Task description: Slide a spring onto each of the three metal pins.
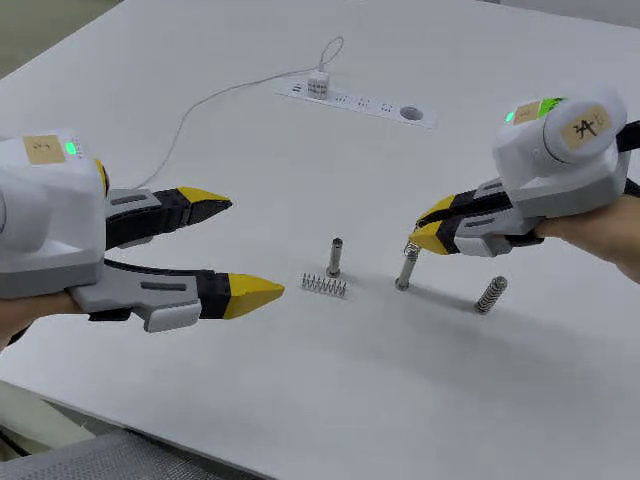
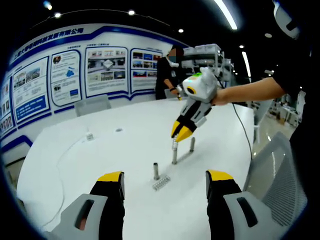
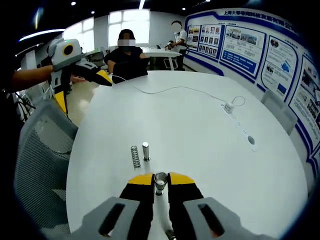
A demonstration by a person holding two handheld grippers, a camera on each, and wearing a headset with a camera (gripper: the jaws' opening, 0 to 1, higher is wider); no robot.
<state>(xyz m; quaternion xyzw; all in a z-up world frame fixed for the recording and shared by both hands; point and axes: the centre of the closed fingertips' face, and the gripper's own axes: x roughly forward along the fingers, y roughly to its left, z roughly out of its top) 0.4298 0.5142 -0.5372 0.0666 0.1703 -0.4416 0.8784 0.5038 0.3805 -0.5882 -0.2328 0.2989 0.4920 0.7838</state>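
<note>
Three small metal pins stand upright on the white table (image 1: pixel 300 400). The middle pin (image 1: pixel 403 272) (image 2: pixel 174 154) has a spring (image 1: pixel 411 248) at its top, and my right gripper (image 1: pixel 425 237) (image 3: pixel 160 182) (image 2: pixel 183 131) is shut on that spring. To its right, another pin (image 1: pixel 490 294) (image 2: pixel 192 144) wears a spring along its length. The left pin (image 1: pixel 334 256) (image 2: pixel 156 170) (image 3: pixel 145 150) is bare. A loose spring (image 1: pixel 324 286) (image 2: pixel 161 183) (image 3: pixel 134 156) lies flat beside it. My left gripper (image 1: pixel 235 245) (image 2: pixel 165 180) (image 3: pixel 102 77) hovers open to the left of the pins, holding nothing.
A white strip (image 1: pixel 355 100) with a small plug and a thin cable (image 1: pixel 200 100) lies at the far side of the table. The table's near edge runs along the bottom, with a grey chair (image 1: pixel 90 460) below it. People (image 3: pixel 125 55) stand beyond the table.
</note>
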